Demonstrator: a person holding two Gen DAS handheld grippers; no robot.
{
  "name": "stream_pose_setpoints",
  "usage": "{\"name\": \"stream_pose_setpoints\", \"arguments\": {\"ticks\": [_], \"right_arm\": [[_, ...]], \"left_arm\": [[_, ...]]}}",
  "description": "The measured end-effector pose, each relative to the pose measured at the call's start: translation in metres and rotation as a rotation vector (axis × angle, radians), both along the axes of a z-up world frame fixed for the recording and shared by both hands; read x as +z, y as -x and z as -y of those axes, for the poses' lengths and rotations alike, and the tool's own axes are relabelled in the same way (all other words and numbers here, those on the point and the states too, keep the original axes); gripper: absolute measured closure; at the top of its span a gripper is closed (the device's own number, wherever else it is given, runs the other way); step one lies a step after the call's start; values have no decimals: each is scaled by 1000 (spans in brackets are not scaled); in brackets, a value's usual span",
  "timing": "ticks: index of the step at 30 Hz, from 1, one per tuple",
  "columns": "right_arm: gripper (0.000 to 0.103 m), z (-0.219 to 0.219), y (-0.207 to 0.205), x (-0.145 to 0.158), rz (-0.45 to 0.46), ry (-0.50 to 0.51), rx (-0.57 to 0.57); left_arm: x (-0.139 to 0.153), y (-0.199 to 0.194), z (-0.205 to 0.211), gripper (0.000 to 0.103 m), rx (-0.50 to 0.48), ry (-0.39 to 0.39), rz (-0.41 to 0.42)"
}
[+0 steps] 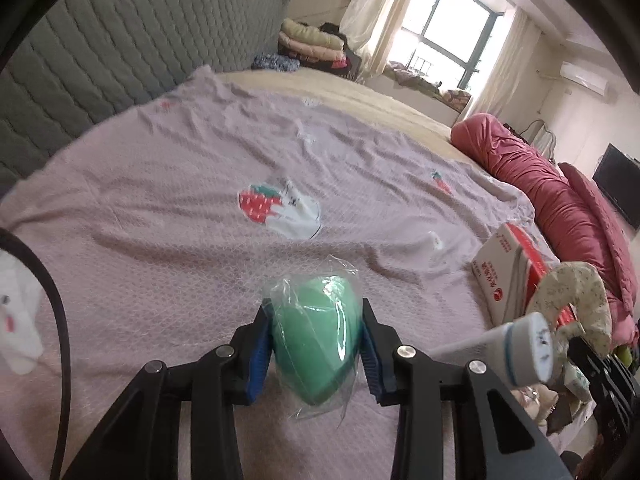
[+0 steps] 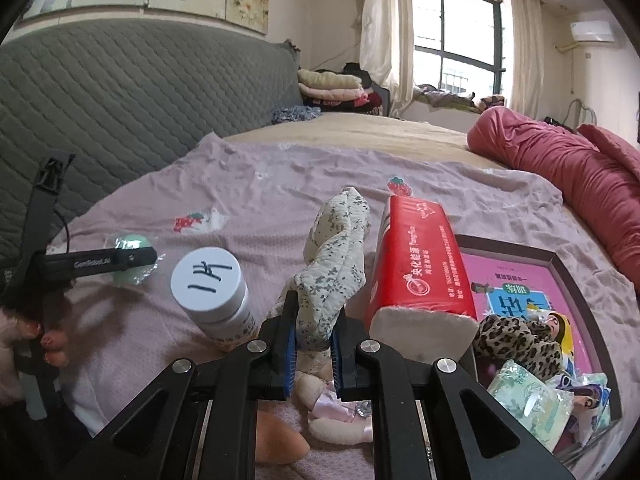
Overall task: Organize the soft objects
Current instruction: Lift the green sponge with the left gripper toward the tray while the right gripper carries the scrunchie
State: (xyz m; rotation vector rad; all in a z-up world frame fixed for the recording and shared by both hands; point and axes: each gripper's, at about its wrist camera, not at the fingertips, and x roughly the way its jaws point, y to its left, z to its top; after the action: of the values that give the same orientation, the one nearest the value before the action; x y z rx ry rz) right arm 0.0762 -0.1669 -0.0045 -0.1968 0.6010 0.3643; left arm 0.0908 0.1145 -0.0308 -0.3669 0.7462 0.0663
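I see the bed point(image 2: 420, 136) under a lilac strawberry-print sheet point(image 1: 168, 208), its quilted headboard along the far edge. My left hand-held gripper point(image 1: 318, 344) tilts downward over the sheet's near middle, blue pads clamped on a green sponge in clear wrap point(image 1: 316, 344). My right hand-held gripper point(image 2: 316, 338), also angled down, is pinched tight on a floral fabric piece point(image 2: 336, 248) standing upright beside the red tissue pack point(image 2: 420, 264) and the white-lidded jar point(image 2: 210, 280).
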Motion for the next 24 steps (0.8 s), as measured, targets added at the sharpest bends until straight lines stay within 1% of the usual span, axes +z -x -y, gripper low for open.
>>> {"name": "stream_pose_setpoints", "arguments": {"ticks": [5, 11, 12, 15, 17, 21, 24], "right_arm": [[90, 8, 4, 13, 36, -39, -7], [90, 25, 10, 28, 68, -83, -29], [90, 28, 9, 30, 71, -91, -36], [90, 42, 11, 38, 91, -118, -63], [90, 52, 12, 43, 108, -128, -91], [90, 80, 10, 50, 126, -169, -164], [90, 103, 10, 54, 131, -194, -206]], "left_arm": [[26, 14, 13, 64, -18, 5, 43], [53, 11, 34, 64, -37, 39, 85], [58, 10, 41, 64, -44, 30, 91], [69, 6, 57, 64, -66, 13, 102], [76, 6, 69, 64, -80, 19, 112], [89, 8, 92, 64, -102, 24, 130], [98, 10, 117, 64, -144, 11, 141]]}}
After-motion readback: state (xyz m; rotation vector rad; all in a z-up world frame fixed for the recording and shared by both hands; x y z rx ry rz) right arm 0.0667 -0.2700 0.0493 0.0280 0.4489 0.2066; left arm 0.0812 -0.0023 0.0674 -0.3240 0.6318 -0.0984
